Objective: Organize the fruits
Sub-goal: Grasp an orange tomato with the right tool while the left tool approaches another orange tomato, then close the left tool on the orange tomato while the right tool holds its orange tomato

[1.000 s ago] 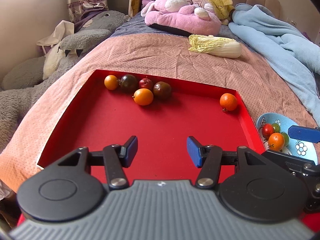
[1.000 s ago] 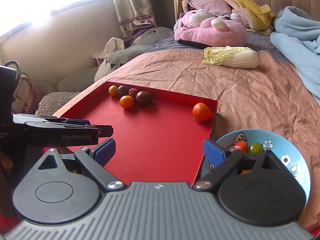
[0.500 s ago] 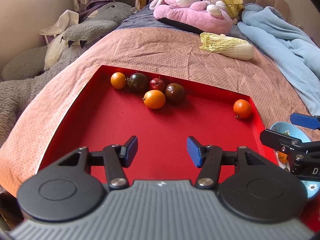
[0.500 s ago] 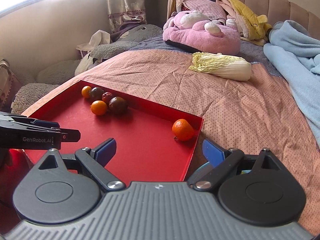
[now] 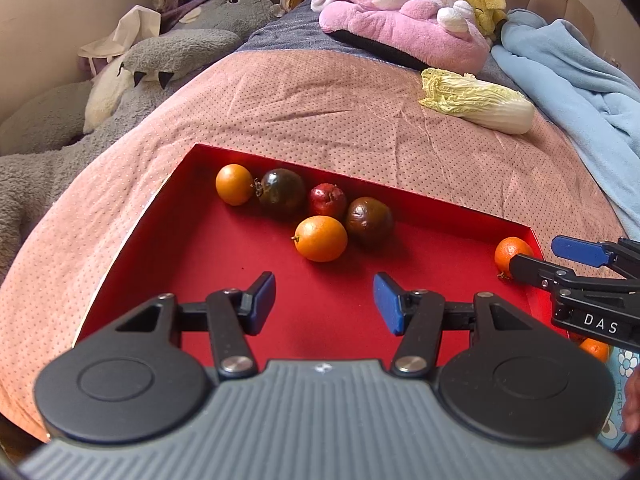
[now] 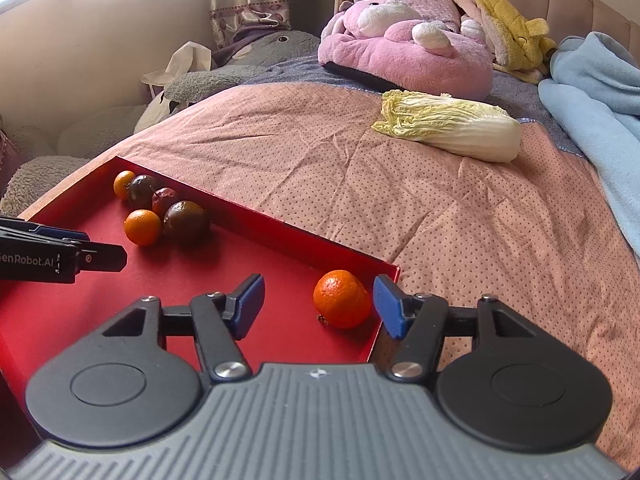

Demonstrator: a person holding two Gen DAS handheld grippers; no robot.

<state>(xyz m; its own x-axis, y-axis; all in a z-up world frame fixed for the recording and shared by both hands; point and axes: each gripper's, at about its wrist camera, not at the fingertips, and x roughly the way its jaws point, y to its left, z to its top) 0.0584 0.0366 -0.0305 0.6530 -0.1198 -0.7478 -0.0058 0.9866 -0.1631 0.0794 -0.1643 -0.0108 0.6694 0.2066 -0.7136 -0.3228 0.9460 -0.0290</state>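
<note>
A red tray [image 5: 192,264] lies on the bed. At its far side sits a cluster: two oranges [image 5: 321,239] [image 5: 235,184], two dark tomatoes [image 5: 282,191] [image 5: 369,220] and a small red fruit [image 5: 327,201]. My left gripper [image 5: 324,304] hovers open over the tray floor, short of the cluster, with nothing between its fingers. A lone tangerine [image 6: 342,299] rests in the tray's right corner. My right gripper [image 6: 319,306] has its jaws closing around the tangerine, which sits nearer the right pad; the pads are clear of it.
A blue flowered bowl [image 5: 624,364] holding an orange [image 5: 596,349] peeks out at the right, beside the tray. A napa cabbage [image 6: 448,130], pink plush [image 6: 404,56], blue blanket [image 6: 592,92] and grey plush [image 5: 200,44] lie further back on the pink bedspread [image 6: 460,240].
Both grippers moved forward over the tray. The right gripper shifted off the bowl to the tray's right corner, its jaws narrowed, and the tangerine now lies between its fingers.
</note>
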